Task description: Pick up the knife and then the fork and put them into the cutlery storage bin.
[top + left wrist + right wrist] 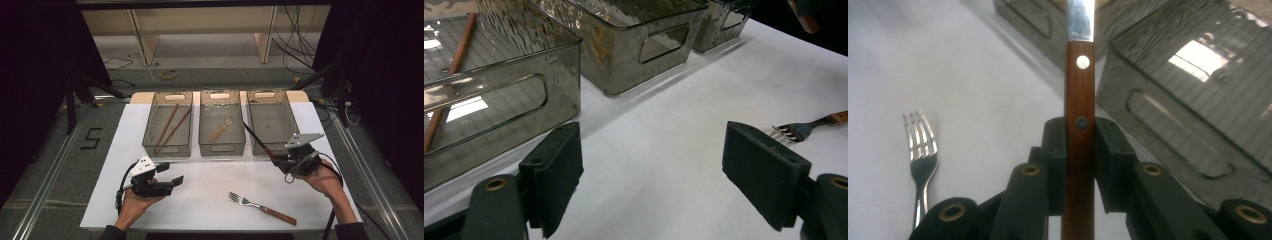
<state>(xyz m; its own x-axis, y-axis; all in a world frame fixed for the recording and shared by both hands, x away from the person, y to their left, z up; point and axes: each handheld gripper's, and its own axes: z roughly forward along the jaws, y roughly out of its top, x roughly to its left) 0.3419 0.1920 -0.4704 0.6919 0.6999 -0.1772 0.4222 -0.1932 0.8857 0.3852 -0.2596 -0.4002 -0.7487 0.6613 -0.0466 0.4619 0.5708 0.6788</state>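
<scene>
Between the right gripper's (1079, 165) clamped fingers, a knife (1079, 100), blade tip cropped; left gripper's (654, 175) fingers apart.

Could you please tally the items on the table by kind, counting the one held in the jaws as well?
Bins: 3 (left, middle, right)
Chopsticks: 2, in the left bin
Small wooden-handled utensil: 1, in the middle bin
Knife: 1, held in the right gripper
Fork: 1, on the white table
Total: 8
</scene>
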